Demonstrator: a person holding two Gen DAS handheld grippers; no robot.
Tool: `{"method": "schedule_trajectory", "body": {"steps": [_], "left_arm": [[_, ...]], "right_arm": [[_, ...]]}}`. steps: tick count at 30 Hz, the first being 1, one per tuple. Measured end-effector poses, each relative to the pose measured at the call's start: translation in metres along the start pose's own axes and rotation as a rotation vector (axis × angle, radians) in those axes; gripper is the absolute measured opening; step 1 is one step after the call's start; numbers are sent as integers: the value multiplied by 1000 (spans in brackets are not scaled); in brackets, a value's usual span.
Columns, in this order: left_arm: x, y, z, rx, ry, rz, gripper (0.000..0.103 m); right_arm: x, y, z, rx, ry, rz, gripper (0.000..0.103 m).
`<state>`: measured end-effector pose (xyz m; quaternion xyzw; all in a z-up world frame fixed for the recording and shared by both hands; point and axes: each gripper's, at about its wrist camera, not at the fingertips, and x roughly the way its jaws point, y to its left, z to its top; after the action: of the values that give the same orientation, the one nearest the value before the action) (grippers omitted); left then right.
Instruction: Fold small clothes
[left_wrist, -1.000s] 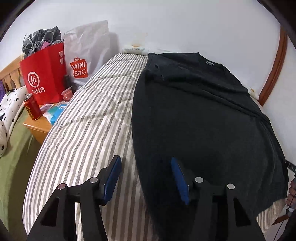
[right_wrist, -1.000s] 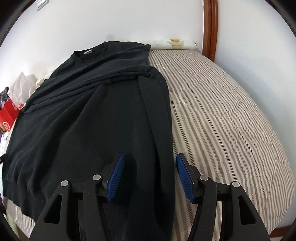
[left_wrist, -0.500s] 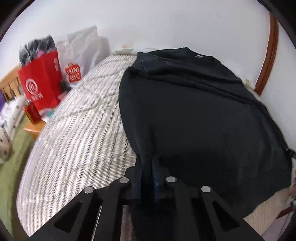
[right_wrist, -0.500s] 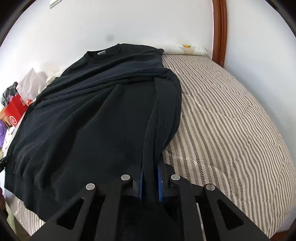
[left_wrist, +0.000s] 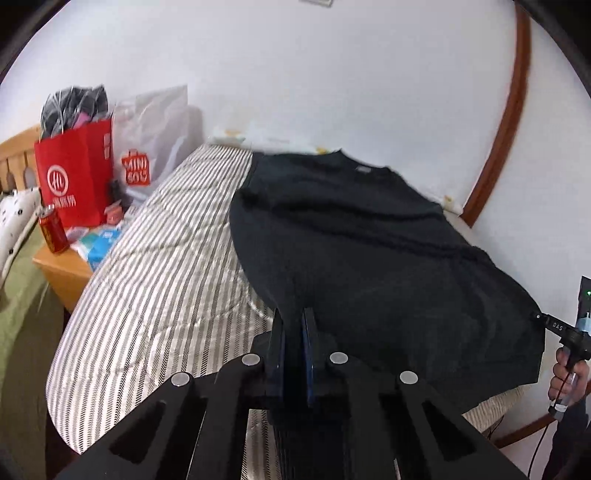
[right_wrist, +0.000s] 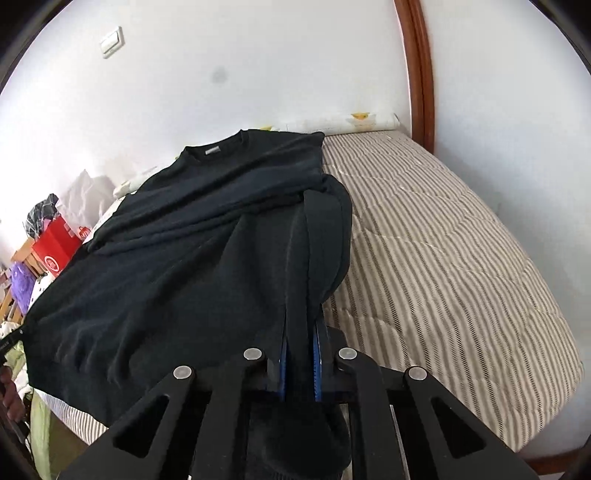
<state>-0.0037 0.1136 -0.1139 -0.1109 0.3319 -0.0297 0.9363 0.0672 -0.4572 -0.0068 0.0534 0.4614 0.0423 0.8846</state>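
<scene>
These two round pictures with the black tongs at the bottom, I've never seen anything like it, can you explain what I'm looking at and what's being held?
No robot arm is here: a person holds a pair of tongs in each hand, and each pair carries a wide-angle camera looking along its two fingers. That is why the pictures look round and bent.

One picture comes from the left tongs, the other from the right tongs. Both look across a bed with a striped cover. A black sweater lies spread on it, neck toward the wall.

Each pair of tongs is shut on the near hem of the sweater, one at each corner, and the cloth rises from the bed there. In the left view, the person's right hand shows at the edge. Beside the bed stand a red bag, a white bag and a red can.
</scene>
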Motion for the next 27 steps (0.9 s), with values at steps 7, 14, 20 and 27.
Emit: {"method": "schedule_trajectory", "body": {"steps": [7, 14, 20, 27], "left_arm": [[-12, 7, 18, -59, -76, -65, 8], [-2, 10, 42, -68, -131, -63, 8], [11, 2, 72, -49, -158, -22, 8], [34, -8, 107, -33, -159, 43, 8]], "right_arm": [[-17, -1, 15, 30, -66, 26, 10], [-15, 3, 44, 14, -123, 22, 10], [0, 11, 82, 5, -145, 5, 10], [28, 20, 118, 12, -150, -12, 10]]}}
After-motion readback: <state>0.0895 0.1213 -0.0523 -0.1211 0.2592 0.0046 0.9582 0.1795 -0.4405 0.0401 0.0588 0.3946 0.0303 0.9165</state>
